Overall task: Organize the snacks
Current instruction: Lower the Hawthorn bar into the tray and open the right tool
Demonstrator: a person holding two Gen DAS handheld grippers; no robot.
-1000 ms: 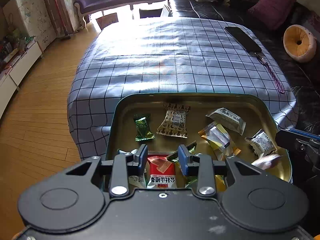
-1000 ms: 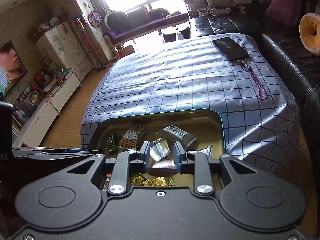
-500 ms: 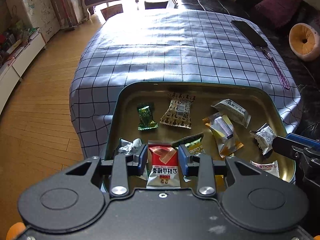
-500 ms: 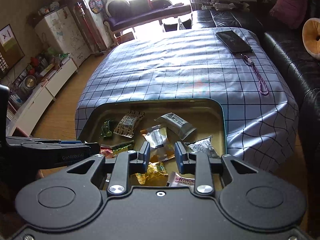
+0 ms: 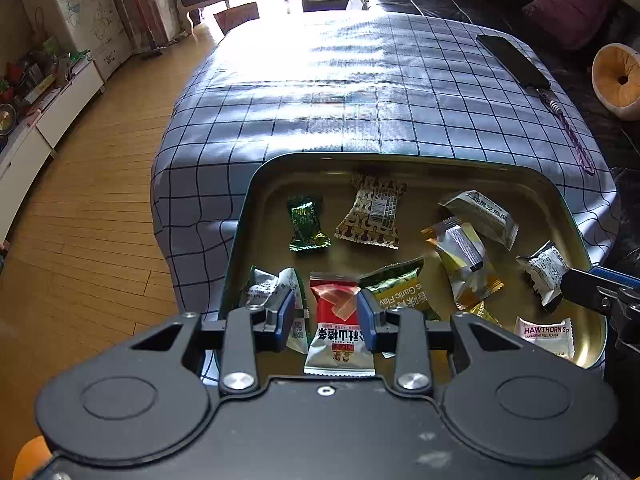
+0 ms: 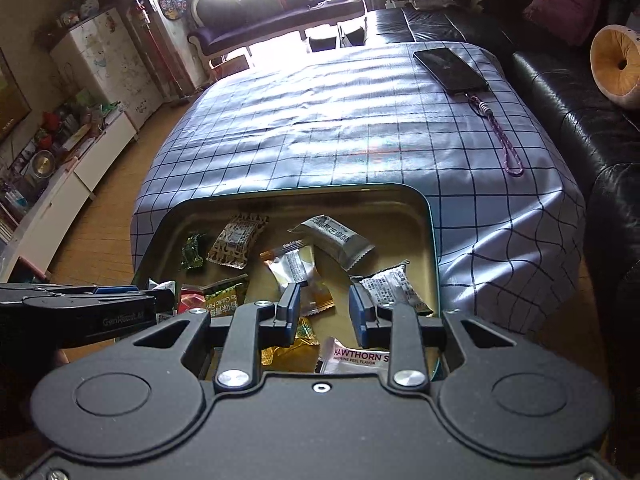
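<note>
My left gripper point(image 5: 326, 312) sits with its jaws apart right over the red snack packet point(image 5: 339, 326) at the near edge of the gold tray point(image 5: 260, 216), while my right gripper point(image 6: 324, 306) hangs open above the orange one point(image 6: 316, 300).

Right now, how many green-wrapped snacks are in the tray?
2: small green candy, far left; green garlic packet, beside the red packet at the left claw. More may be hidden.

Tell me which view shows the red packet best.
Left wrist: the red packet lies in full between the left gripper fingers, print readable. The right wrist view shows only a red sliver beside the green packet.
</note>
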